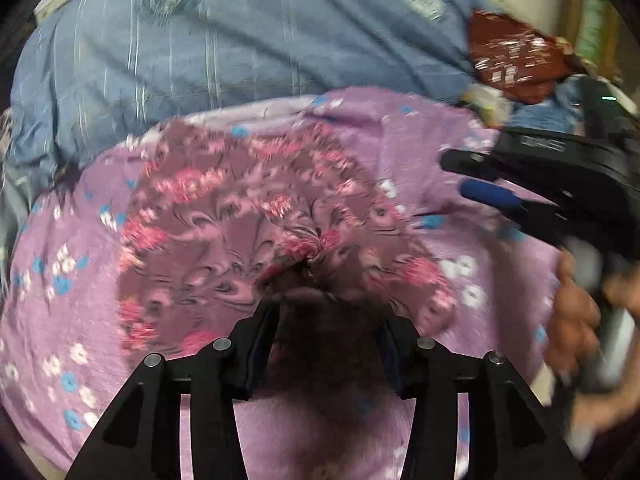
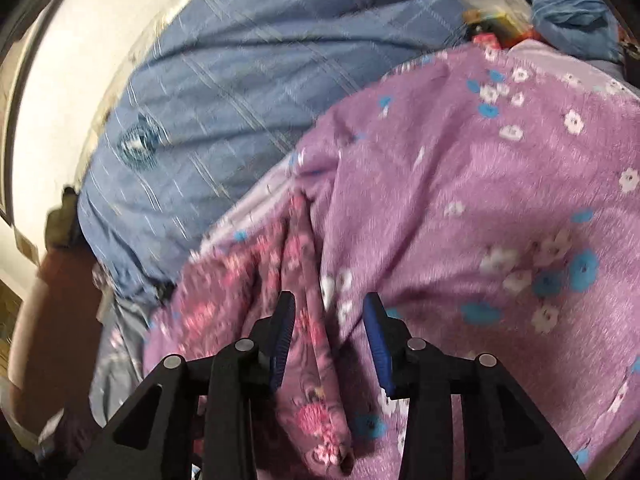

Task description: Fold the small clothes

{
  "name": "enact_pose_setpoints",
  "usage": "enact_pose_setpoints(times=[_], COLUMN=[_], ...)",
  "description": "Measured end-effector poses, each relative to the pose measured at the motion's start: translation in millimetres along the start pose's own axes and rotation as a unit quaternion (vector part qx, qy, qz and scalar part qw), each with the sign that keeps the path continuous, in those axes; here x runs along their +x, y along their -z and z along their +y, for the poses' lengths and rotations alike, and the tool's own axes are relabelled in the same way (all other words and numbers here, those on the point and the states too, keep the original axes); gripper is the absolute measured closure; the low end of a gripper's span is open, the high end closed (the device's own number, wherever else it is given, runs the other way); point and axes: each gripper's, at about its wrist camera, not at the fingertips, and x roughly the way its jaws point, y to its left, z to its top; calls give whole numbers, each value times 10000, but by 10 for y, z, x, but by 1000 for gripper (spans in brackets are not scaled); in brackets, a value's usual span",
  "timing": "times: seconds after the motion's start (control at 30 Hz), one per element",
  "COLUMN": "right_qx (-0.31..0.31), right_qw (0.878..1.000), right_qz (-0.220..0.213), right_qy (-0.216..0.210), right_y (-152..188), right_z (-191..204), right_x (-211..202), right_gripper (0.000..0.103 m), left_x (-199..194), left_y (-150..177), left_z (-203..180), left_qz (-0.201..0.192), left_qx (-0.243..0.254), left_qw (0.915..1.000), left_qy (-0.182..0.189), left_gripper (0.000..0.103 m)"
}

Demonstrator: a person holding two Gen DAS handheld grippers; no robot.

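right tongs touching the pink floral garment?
Cannot tell. In the right wrist view the floral garment runs up between the open right tongs, but motion blur hides whether the blue pads press it.

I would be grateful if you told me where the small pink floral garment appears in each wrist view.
Left wrist view: the pink floral garment fills the centre, spread just ahead of the jaws.
Right wrist view: it lies lower centre-left, bunched, a fold running between the jaws.
Shared landmark: the purple flowered blanket under it, against the blue quilt.
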Motion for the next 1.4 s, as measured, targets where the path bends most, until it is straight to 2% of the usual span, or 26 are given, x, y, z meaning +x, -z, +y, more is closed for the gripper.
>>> enact_pose_setpoints(times=[0.07,0.17,0.23,0.3,0.33,0.37,0.43,0.5,0.57,0.67,0.77,0.83,0.87,0.9,0.97,1.03,1.17,1.23,1.3,1.33,1.4], right_qx=[-148,-93,153,250,266,256,257,330,117,-332,-617,-939,-1179,-1328,-1360,-1402,-1307,-1001,-733,-582,-279], right_qw=[9996,9943,9884,9839,9819,9817,9837,9821,9817,9831,9801,9771,9749,9748,9761,9801,9883,9899,9836,9826,9839], right_qz=[72,806,1260,1540,1603,1626,1597,1653,1682,1679,1846,1862,1847,1756,1606,1267,680,946,1628,1754,1735], right_qy=[-220,-688,-838,-877,-973,-960,-787,-839,-880,-650,-394,-423,-389,-368,-547,-603,-385,-341,-271,-186,-311], right_y=[3,84,143,184,205,206,197,179,174,198,280,341,365,375,343,268,109,40,74,84,19], right_z=[80,158,160,182,203,218,236,249,345,557,662,760,821,860,880,857,620,400,221,156,69], right_x=[27,289,479,615,663,704,786,830,842,896,1047,1091,1095,1068,972,777,511,639,929,989,910], right_gripper=[65,65,63,50,48,42,39,37,37,36,36,51,80,85,87,87,87,87,79,78,71], left_x=[-277,-566,-625,-591,-525,-477,-369,-281,-136,121,246,273,272,258,231,132,1,123,274,334,373], left_y=[45,196,281,387,433,443,385,293,213,140,125,128,126,123,107,98,-8,-67,-89,-90,-115], left_z=[133,389,620,836,958,998,1047,988,953,796,669,613,596,592,639,693,675,598,554,554,572], left_qz=[-296,-645,-656,-552,-427,-346,-260,-266,-91,167,198,231,235,223,187,70,-273,-154,44,109,154], left_qx=[183,345,192,-134,-353,-493,-702,-628,-506,-389,-219,-113,-50,-11,-78,-258,-430,-353,-305,-329,-358], left_qw=[9994,9949,9945,9956,9956,9953,9949,9952,9959,9974,9981,9985,9985,9985,9989,9994,9987,9993,9994,9994,9992], left_qy=[-24,-688,-797,-748,-753,-765,-674,-697,-747,-575,-541,-490,-496,-492,-420,-232,-18,-7,-128,-97,-75], left_gripper=[51,46,46,46,46,46,46,46,46,46,46,46,46,46,47,47,46,46,47,47,46])
